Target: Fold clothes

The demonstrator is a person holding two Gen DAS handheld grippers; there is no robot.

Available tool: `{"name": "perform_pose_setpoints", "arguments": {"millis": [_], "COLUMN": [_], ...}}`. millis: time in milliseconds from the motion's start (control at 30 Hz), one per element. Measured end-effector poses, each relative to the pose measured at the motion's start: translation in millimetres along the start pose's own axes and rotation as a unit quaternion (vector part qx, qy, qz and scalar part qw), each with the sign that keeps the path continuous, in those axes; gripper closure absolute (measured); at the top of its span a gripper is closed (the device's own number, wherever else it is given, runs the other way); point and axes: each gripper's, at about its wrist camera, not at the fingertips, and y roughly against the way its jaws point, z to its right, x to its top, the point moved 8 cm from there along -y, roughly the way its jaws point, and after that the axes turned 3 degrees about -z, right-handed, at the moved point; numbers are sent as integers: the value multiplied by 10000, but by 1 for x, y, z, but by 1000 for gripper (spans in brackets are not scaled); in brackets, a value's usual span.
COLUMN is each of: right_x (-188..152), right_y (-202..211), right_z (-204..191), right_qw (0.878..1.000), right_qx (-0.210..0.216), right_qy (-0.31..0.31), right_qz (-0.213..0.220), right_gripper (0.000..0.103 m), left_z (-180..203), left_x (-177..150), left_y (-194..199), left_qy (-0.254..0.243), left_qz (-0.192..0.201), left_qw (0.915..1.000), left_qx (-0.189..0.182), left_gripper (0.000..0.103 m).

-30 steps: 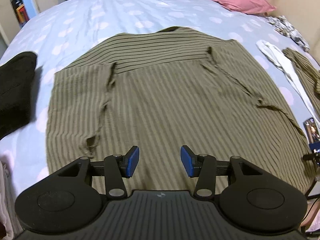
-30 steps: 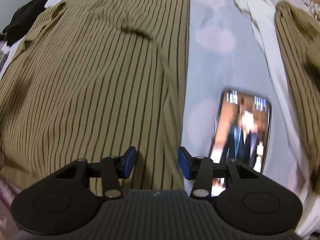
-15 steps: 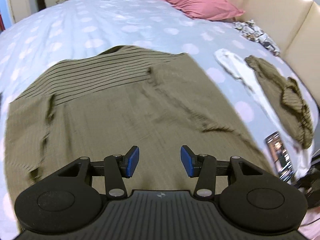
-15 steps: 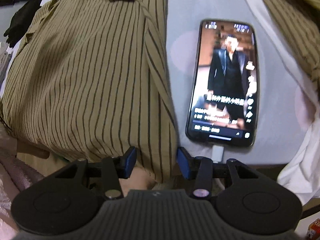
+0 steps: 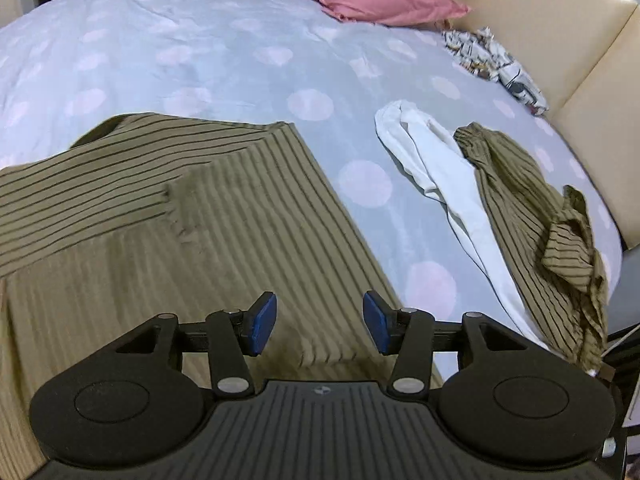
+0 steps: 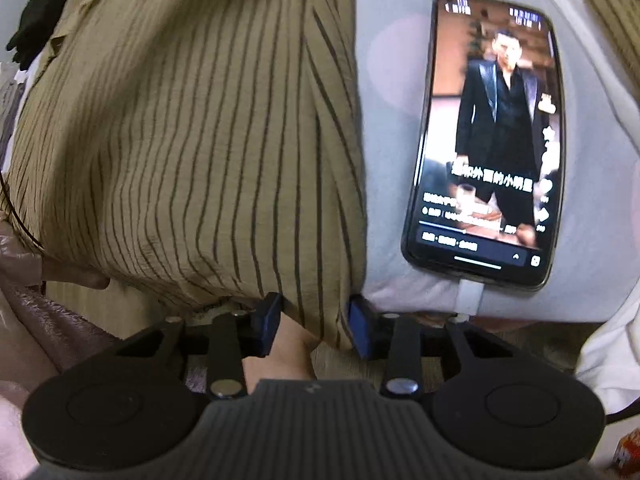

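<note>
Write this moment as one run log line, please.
left gripper: opening, empty, above striped shirt | right gripper: closing around shirt hem | phone beside

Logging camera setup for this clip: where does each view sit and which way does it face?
Left wrist: behind the left claw, jaws opening and empty, looking down across the bed over the striped shirt.
Right wrist: behind the right claw, jaws closing around the shirt's hem, beside the phone.
Shared: striped shirt and bed.

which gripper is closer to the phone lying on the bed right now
Right. The right gripper straddles the striped shirt's hem, jaws closing, just beside the phone. The left gripper hovers over the shirt; no phone shows in its view.
</note>
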Motion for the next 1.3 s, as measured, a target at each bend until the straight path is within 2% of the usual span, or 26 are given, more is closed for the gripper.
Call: {"name": "perform_pose_setpoints", "arguments": {"millis": [133, 233, 300, 433, 500, 600, 700, 800, 833, 867, 900, 1000, 1067, 1300], "right_x": [7, 9, 10, 8, 6, 4, 3, 0, -1, -2, -4, -7, -9, -19], "right_y": [-4, -6, -7, -9, -12, -16, -16, -13, -12, -11, -10, -6, -2, 33], "right_z": [-2, 0, 3, 7, 5, 4, 6, 5, 4, 3, 2, -1, -3, -26], "right_qw": [9990, 9987, 9986, 9985, 9983, 9981, 9983, 9986, 9987, 9988, 9989, 9991, 9991, 9994], "right_qx": [-198, -96, -30, 1, -22, -34, 14, 74, 93, 112, 148, 153, 240, 343], "right_qy": [215, 197, 140, 82, 139, 196, 113, 49, 44, 39, 36, 35, -52, -82], "right_qz": [-336, -465, -516, -537, -564, -590, -575, -517, -492, -468, -450, -387, -349, -70], "right_gripper": [61, 61, 65, 70, 70, 71, 73, 78, 84, 95, 98, 99, 100, 100], "left_z": [11, 17, 17, 11, 11, 13, 8, 4, 2, 1, -1, -8, -11, -16], "left_x": [22, 39, 54, 83, 96, 106, 107, 103, 103, 102, 102, 101, 101, 109], "left_y": [-35, -60, -76, -103, -113, -132, -148, -160, -161, -162, -162, -158, -152, -116], "left_qy": [-138, -247, -287, -33, 135, 165, 282, 392, 438, 485, 528, 619, 659, 768], "left_qz": [-282, -598, -781, -947, -952, -1017, -1115, -1133, -1083, -1032, -967, -872, -834, -618], "left_qw": [9991, 9969, 9948, 9929, 9935, 9926, 9896, 9885, 9887, 9889, 9892, 9895, 9910, 9944], "left_qx": [279, 446, 584, 717, 606, 641, 863, 926, 939, 952, 963, 970, 813, 386], "left_gripper": [57, 57, 57, 57, 57, 57, 57, 59, 60, 63, 67, 85, 97, 101]}}
